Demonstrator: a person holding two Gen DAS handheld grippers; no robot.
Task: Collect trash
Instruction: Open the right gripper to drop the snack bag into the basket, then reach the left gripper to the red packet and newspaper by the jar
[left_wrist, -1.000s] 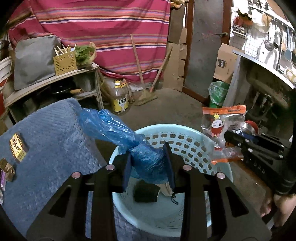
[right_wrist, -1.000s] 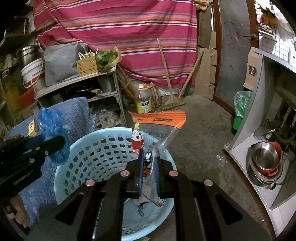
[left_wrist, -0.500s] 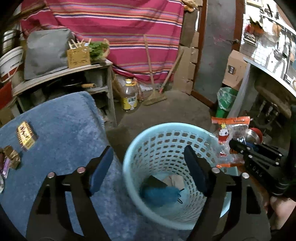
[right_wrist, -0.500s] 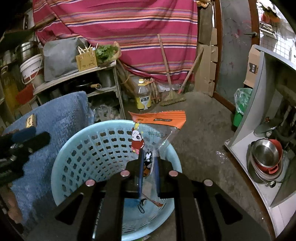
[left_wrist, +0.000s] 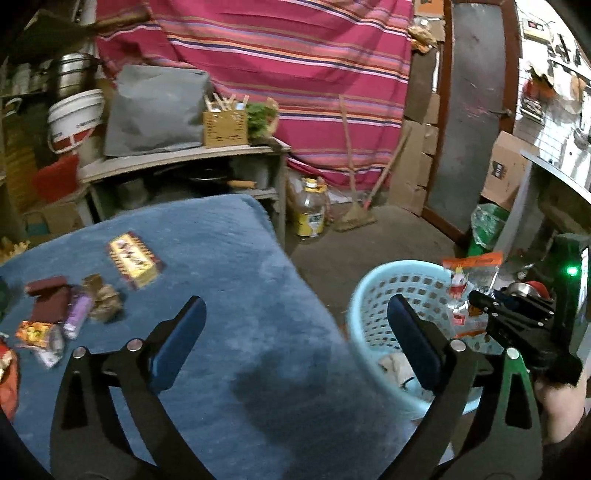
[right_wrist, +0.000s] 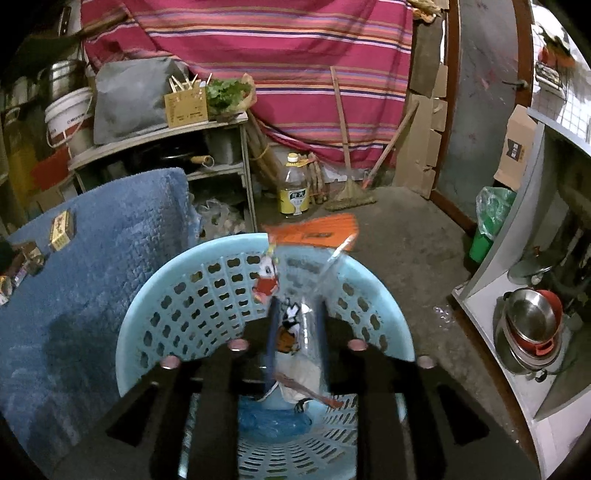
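The left tongs (left_wrist: 295, 332) have just spread wide and empty, swung from the basket (right_wrist: 177, 295) to over the blue rug (left_wrist: 240, 266); the right tongs (right_wrist: 297, 332) have been parting, the snack bag (right_wrist: 295, 321) loose between them above the basket; the blue bag (right_wrist: 269, 421) now lies inside; wrappers (left_wrist: 74, 314) remain on the rug.

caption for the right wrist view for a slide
Right gripper, jaws just opening, lets a clear snack bag slip between its fingers above the light blue basket, where a blue plastic bag lies.

Basket (right_wrist: 155, 280) mouth open above
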